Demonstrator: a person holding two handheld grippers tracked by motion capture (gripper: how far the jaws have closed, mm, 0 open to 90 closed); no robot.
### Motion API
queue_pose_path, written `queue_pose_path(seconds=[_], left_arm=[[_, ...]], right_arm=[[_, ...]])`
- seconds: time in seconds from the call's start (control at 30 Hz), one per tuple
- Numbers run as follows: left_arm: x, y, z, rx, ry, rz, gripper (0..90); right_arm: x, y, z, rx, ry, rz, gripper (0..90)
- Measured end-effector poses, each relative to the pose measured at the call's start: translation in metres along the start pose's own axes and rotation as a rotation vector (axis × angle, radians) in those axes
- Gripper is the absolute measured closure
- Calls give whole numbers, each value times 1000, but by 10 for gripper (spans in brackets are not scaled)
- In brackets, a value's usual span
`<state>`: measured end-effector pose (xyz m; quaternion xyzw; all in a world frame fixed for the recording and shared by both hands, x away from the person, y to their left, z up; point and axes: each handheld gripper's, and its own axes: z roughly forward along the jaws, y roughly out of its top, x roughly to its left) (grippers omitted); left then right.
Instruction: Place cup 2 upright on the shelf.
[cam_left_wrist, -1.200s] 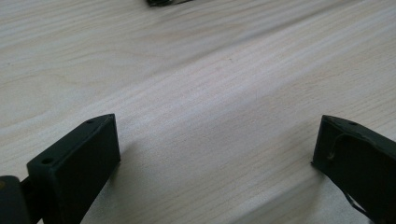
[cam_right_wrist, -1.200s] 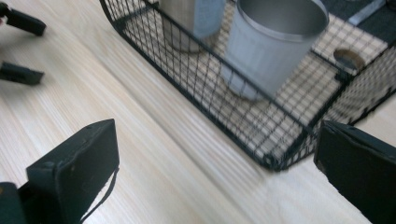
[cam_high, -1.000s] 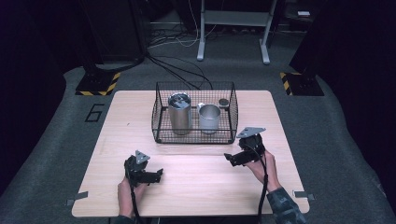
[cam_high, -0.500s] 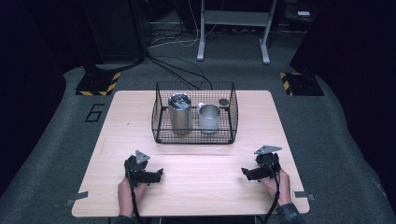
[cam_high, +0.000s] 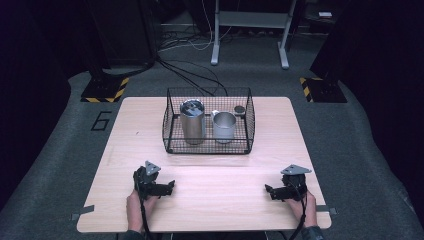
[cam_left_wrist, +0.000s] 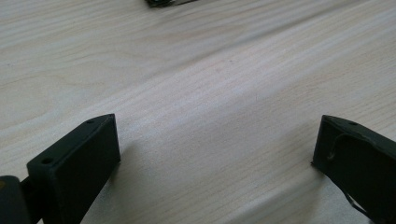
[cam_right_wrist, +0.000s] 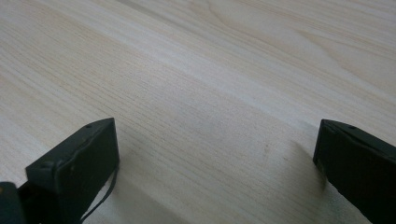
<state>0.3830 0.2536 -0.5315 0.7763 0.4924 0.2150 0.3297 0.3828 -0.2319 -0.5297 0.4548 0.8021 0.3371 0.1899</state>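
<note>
Tongs both released: my left gripper (cam_high: 169, 187) and right gripper (cam_high: 270, 191) rest low on the table (cam_high: 220, 175), jaws wide, nothing between. Basket (cam_high: 208, 148) sits well beyond, holding tumbler (cam_high: 191, 121) and mug (cam_high: 224, 126).

One wire basket (cam_high: 209, 142) is sitting on one table (cam_high: 210, 200), holding one tall tumbler (cam_high: 192, 121), one mug (cam_high: 224, 126) and one small round lid (cam_high: 239, 110).

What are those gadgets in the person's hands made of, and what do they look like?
Each hand holds a black tool: left tool, right tool. Each ends in two blocky black jaws, carries a grey three-cornered plate on top, and trails a dark cable back along the forearm.
</note>
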Motion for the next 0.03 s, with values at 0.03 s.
queue_pose_path(seconds=[0.03], left_arm=[[0,0,0,0,0,0,1]], right_arm=[[0,0,0,1,0,-1,0]])
